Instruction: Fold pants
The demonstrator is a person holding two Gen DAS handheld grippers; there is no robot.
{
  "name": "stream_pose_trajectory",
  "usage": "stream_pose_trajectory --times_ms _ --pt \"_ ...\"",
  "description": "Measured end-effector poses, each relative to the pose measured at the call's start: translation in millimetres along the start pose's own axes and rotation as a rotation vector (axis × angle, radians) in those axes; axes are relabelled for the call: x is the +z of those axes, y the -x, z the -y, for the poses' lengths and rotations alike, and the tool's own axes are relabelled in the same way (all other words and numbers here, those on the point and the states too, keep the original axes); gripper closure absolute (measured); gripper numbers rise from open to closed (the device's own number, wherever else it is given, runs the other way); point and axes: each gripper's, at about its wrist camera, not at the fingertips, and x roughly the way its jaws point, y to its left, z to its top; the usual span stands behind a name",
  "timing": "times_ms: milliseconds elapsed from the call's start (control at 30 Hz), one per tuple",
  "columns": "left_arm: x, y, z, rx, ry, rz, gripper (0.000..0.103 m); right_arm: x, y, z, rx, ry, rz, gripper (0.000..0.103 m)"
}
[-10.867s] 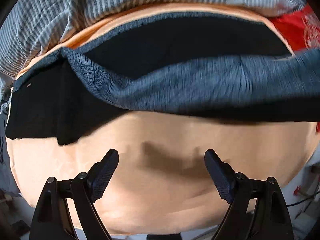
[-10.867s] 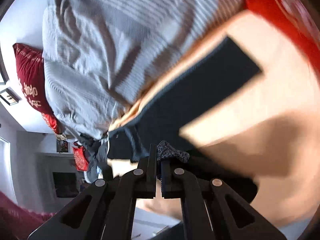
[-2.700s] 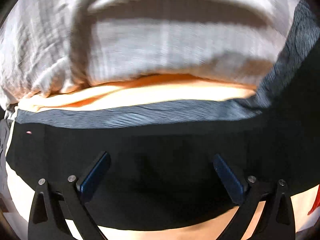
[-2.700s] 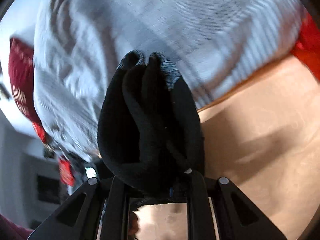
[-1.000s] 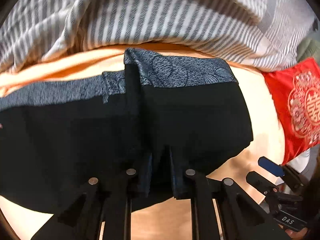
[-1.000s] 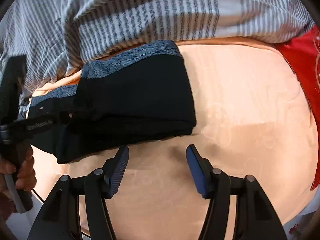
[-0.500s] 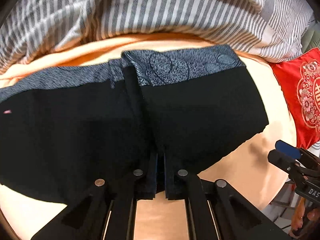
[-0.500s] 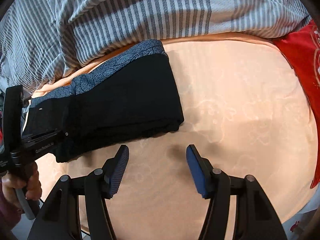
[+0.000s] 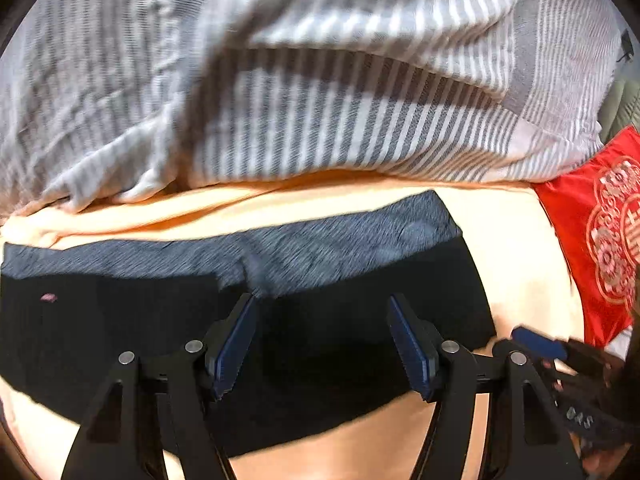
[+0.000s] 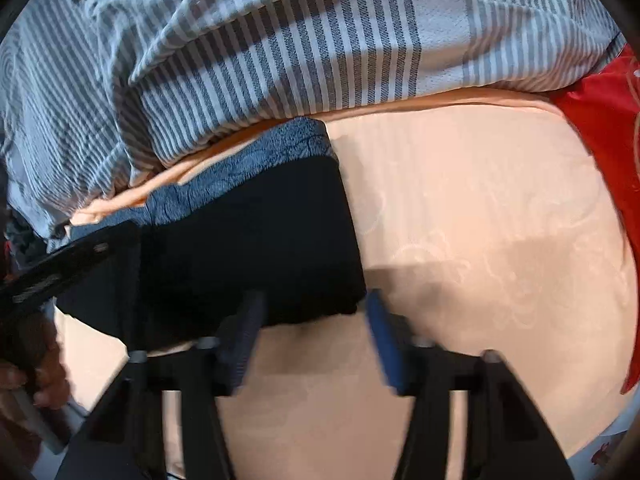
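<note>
Bedding, left to right, with both tools.

Striped duvet [image 9: 320,92]: grey and white, bunched along the far side of the bed, overhanging the sheet; also seen from the right wrist [image 10: 280,48].

Peach sheet [image 10: 480,220]: covers the bed, faint embossed pattern, bare on the right half.

Pants [image 9: 200,320]: black with a blue-grey patterned waistband [image 9: 328,248] along the far edge, lying flat on the sheet toward the left side of the bed, near edge close to the bed's near edge. A folded-over section forms the right portion, its right edge straight. A small pink mark shows on the left part. From the right wrist the pants [image 10: 248,248] appear as a folded stack, waistband just short of the duvet.

Left gripper [image 9: 322,344]: jaws apart, blue pads either side of the black cloth, holding nothing; it hovers over the near part of the folded section. From the right wrist its black body [image 10: 68,264] shows at the left edge, with the person's hand [image 10: 36,368] on the handle.

Right gripper [image 10: 312,340]: jaws apart, blurred, at the near right corner of the folded pants, nothing between them. Its blue tip [image 9: 534,338] shows at the lower right of the left wrist view.

Red cushion [image 9: 600,236]: gold embroidered motif, at the right edge of the bed, apart from the pants.
</note>
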Motion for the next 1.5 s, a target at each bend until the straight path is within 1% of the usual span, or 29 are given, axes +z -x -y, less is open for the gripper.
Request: stream_pose_trajectory --times_ms 67,100,167,200,233,267,300,333,467,500,567,600,633,667,767,833,933,967,1033,1067,1167,1200,1267,1367,1400,1500 --pt "5.0 -16.0 0.1 0.029 0.009 -0.007 0.035 8.1 -3.2 2.8 0.015 -0.021 -0.001 0.071" --pt "6.1 -26.0 -3.9 0.075 0.017 -0.017 0.035 13.2 -4.8 3.8 0.015 -0.028 0.004 0.071" --pt "4.7 -38.6 -16.6 0.124 0.048 -0.036 0.035 23.3 -9.6 4.7 0.015 -0.037 0.011 0.071" --pt "2.3 -46.7 -29.9 0.159 0.076 -0.056 0.035 28.1 -14.3 4.1 0.020 -0.041 0.009 0.071" --pt "-1.3 -52.0 -41.1 0.165 0.098 -0.075 0.035 30.1 -18.7 3.3 0.025 -0.041 0.003 0.071" --pt "-4.9 -56.8 -52.7 0.146 0.128 -0.095 0.035 32.1 -29.3 0.3 0.027 -0.038 -0.018 0.071" --pt "-9.1 -60.3 -63.7 0.115 0.157 -0.109 0.032 32.3 -36.7 -2.1 0.019 -0.034 -0.032 0.071" --pt "-11.3 -61.2 -67.5 0.109 0.159 -0.112 0.032 30.2 -45.4 -5.8 0.000 -0.022 -0.042 0.071" --pt "-13.4 -59.2 -54.7 0.177 0.053 -0.089 0.032 25.1 -53.5 -14.1 -0.036 0.009 -0.035 0.069" --pt "-12.9 -59.3 -54.0 0.178 0.054 -0.089 0.032 24.6 -52.6 -15.9 -0.040 0.019 -0.035 0.069" --pt "-14.2 -56.4 -59.6 0.169 0.091 -0.099 0.032 24.2 -50.6 -17.6 -0.034 0.031 -0.048 0.069" --pt "-14.9 -51.9 -62.5 0.179 0.109 -0.103 0.032 23.8 -49.7 -18.2 -0.030 0.036 -0.054 0.069" --pt "-16.1 -46.5 -65.0 0.204 0.117 -0.100 0.032 23.1 -48.7 -18.9 -0.028 0.042 -0.060 0.069" --pt "-16.1 -38.2 -65.8 0.221 0.120 -0.087 0.032 22.4 -48.0 -19.2 -0.030 0.049 -0.062 0.069" --pt "-8.5 -12.9 -62.0 0.150 0.126 -0.021 0.032 23.3 -49.9 -22.0 -0.032 0.060 -0.060 0.069" --pt "1.6 -7.9 -50.1 0.099 0.097 0.007 0.032 22.7 -51.8 -22.1 -0.032 0.051 -0.054 0.069" --pt "14.6 -22.0 -27.8 0.041 0.056 0.010 0.032 22.0 -52.0 -22.4 -0.028 0.046 -0.046 0.069" --pt "16.2 -29.6 -23.7 0.021 0.053 0.002 0.032 21.9 -50.6 -22.1 -0.022 0.044 -0.043 0.069" --pt "19.9 -52.3 -16.2 0.007 0.077 -0.031 0.032 21.0 -44.5 -17.5 -0.005 0.030 -0.039 0.069" --pt "19.2 -59.7 -18.3 0.009 0.088 -0.045 0.032 19.5 -39.1 -13.1 0.004 0.018 -0.036 0.069" --pt "6.1 -75.8 -33.1 0.082 0.086 -0.069 0.033 18.1 -28.7 -6.2 0.013 -0.007 -0.031 0.069" --pt "3.1 -74.8 -37.7 0.070 0.088 -0.067 0.033 17.3 -26.0 -4.6 0.019 -0.014 -0.030 0.069" --pt "-2.0 -73.0 -47.5 0.106 0.103 -0.091 0.033 15.1 -21.4 -3.5 0.028 -0.020 -0.031 0.069" --pt "-8.9 -67.9 -66.9 0.099 0.176 -0.106 0.033 11.1 -19.1 -7.4 0.035 -0.012 -0.034 0.069" --pt "-11.3 -63.0 -69.7 0.116 0.191 -0.102 0.033 9.7 -19.4 -9.1 0.040 -0.011 -0.040 0.069" --pt "-14.0 -49.1 -63.4 0.186 0.161 -0.080 0.033 5.0 -17.0 -13.4 0.044 -0.001 -0.046 0.069"
